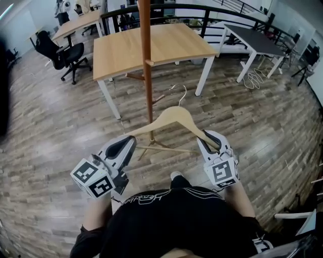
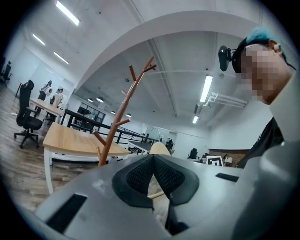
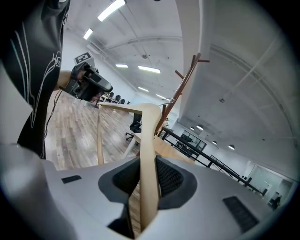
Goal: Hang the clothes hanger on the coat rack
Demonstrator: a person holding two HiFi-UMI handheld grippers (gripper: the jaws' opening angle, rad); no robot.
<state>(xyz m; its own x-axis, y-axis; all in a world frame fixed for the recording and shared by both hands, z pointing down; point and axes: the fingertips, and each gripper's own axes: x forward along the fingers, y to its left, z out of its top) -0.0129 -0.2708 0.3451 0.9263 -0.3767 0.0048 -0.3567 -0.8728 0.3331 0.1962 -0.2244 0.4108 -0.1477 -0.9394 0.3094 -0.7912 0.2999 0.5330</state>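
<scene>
A pale wooden clothes hanger (image 1: 174,117) with a metal hook (image 1: 180,93) is held level in front of me, just before the brown coat rack pole (image 1: 147,60). My right gripper (image 1: 205,136) is shut on the hanger's right arm, and the wood (image 3: 147,140) runs up between its pads. My left gripper (image 1: 132,138) is at the hanger's left end, jaws closed, with the hanger's tip (image 2: 159,149) showing just past them. The rack's pegs (image 2: 140,75) rise above and beyond both grippers. The same coat rack (image 3: 180,91) stands past the hanger in the right gripper view.
A light wooden table (image 1: 166,48) stands right behind the rack. A dark table (image 1: 255,39) is at back right, and black office chairs (image 1: 60,50) at back left. A black railing (image 1: 202,10) runs along the back. The rack's base legs (image 1: 169,149) spread near my feet.
</scene>
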